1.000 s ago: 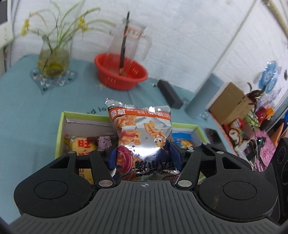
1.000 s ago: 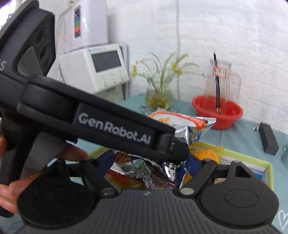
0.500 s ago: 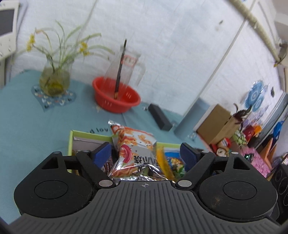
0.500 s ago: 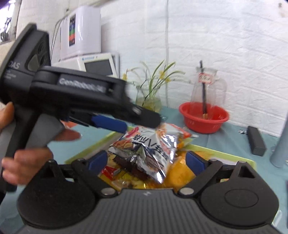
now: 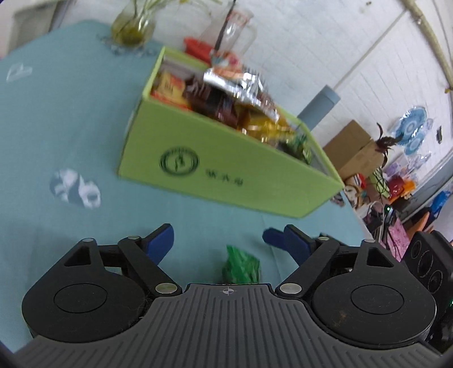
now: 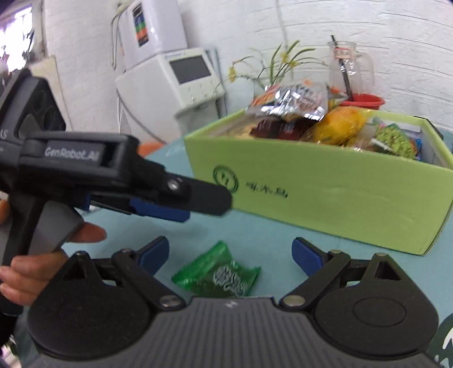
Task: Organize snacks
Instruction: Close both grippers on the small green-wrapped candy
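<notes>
Tablecloth (image 5: 70,113) teal (white brick wall (image 6: 368,25))

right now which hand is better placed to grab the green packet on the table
Right, marginally. The green packet lies flat, centred between the right gripper and its open fingers. The left gripper also straddles it, but its fingers are closing and the packet sits half hidden near its body.
</notes>
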`<state>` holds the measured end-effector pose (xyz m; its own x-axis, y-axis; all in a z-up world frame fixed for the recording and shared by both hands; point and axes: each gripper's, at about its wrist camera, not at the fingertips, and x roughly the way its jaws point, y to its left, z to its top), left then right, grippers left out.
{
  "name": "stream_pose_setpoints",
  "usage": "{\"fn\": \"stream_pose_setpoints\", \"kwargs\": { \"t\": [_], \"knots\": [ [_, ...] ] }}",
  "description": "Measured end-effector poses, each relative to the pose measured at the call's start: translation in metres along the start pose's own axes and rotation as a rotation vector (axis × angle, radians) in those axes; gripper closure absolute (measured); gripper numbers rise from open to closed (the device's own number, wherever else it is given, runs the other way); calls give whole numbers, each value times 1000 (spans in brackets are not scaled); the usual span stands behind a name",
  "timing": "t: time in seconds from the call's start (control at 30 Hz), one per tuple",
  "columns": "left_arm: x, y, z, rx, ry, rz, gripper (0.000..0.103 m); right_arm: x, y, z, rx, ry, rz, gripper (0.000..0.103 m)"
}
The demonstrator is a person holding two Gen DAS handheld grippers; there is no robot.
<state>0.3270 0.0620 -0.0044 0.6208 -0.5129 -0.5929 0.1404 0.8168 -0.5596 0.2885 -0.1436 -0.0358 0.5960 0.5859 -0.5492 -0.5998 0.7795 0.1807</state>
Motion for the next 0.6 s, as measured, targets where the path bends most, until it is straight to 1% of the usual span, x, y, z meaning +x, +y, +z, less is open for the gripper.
{"fn": "stream_pose_setpoints", "kwargs": {
  "t": [0.03, 0.07, 0.1, 0.13, 0.2, 0.27, 0.33, 0.37, 0.4, 0.43, 0.5, 0.6],
  "knots": [
    [3, -2, -2, 6, 10, 0, 38, 5, 4, -2, -24, 12, -25, 10],
    [6, -6, -3, 20, 15, 5, 39, 6, 8, -3, -45, 13, -50, 10],
    [8, -9, -5, 36, 20, 16, 41, 6, 11, -4, -62, 9, -57, 10],
    [10, -13, -7, 53, 27, 28, 45, 5, 13, -6, -68, 12, -51, 10],
    [15, -18, -11, 73, 47, 39, 49, 7, 16, -7, -78, 31, -33, 10],
    [19, -21, -18, 91, 64, 50, 51, 10, 19, -8, -94, 59, -33, 10],
    [20, -25, -22, 117, 61, 64, 56, 13, 21, -9, -123, 88, -32, 10],
    [20, -27, -24, 133, 61, 75, 60, 16, 23, -11, -130, 102, -27, 10],
    [20, -29, -26, 146, 65, 83, 71, 18, 25, -11, -147, 106, -24, 9],
    [19, -30, -29, 160, 71, 87, 80, 19, 29, -12, -167, 111, -21, 9],
    [14, -32, -35, 180, 80, 96, 88, 18, 37, -15, -182, 114, -19, 9],
    [1, -30, -48, 178, 95, 77, 87, 10, 48, -20, -189, 126, -8, 10]
  ]
}}
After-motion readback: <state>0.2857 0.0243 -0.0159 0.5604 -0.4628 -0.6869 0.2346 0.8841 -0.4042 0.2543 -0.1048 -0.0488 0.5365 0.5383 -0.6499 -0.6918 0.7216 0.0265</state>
